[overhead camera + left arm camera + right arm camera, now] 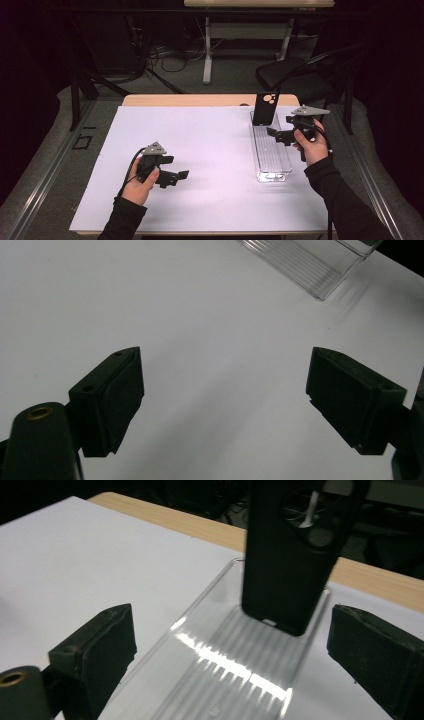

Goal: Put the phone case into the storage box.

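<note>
A black phone case (264, 109) (285, 565) with round camera cut-outs stands upright at the far end of a long clear plastic tray (272, 176) (200, 680). My right gripper (276, 135) (230, 640) hovers at the tray's right side, near its far half, pointing toward the case. Its jaws stand wide open with nothing between them. At the front left, my left gripper (177, 176) (225, 385) is held over the white sheet, open and empty. A corner of the tray (310, 265) lies ahead of it.
A white sheet (200, 150) covers most of the wooden table (190, 100). Beyond the far edge are a black chair (290, 75), a desk's legs (207, 50) and floor cables. Metal rails run along both sides of the table.
</note>
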`<state>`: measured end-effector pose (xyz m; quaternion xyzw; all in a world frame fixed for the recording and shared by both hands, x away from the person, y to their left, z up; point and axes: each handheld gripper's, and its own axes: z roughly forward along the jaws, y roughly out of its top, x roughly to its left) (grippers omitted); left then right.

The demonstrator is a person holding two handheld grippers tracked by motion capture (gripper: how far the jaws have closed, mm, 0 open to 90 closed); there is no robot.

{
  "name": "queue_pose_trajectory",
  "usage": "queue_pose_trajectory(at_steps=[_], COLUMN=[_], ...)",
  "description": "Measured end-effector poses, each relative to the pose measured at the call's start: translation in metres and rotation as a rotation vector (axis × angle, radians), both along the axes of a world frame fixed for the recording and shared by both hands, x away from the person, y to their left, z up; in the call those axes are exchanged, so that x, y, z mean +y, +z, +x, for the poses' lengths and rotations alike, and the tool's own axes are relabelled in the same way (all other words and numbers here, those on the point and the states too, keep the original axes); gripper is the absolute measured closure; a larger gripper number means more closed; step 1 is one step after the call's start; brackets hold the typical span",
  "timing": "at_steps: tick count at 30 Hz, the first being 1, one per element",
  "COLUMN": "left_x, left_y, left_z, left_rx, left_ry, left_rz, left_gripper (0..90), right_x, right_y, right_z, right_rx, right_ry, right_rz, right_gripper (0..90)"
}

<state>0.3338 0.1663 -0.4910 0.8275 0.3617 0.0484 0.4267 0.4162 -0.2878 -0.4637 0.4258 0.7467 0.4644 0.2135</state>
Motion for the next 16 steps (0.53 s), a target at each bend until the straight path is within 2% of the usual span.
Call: queue_pose_trajectory(at_steps=[7, 11, 16], left_x=[0.002, 0.004, 0.005], left_y=[0.001, 0.002, 0.003], left_z=[0.000, 0.001, 0.003], left_rx=[-0.007, -0.007, -0.011], left_ry=[0.009, 0.014, 0.014], left_rz=[-0.001, -0.007, -0.009], left_gripper=[16.3, 16.3, 16.3], right_x=[0.008, 0.013, 0.014], right_y=[-0.005, -0.009, -0.014], right_z=[-0.040, -0.061, -0.080], right_rx=[-0.010, -0.026, -0.032], right_ry=[0.015, 0.027, 0.030], right_rz=[0.023, 0.001, 0.023], right_gripper=[5.6, 5.6, 6.2])
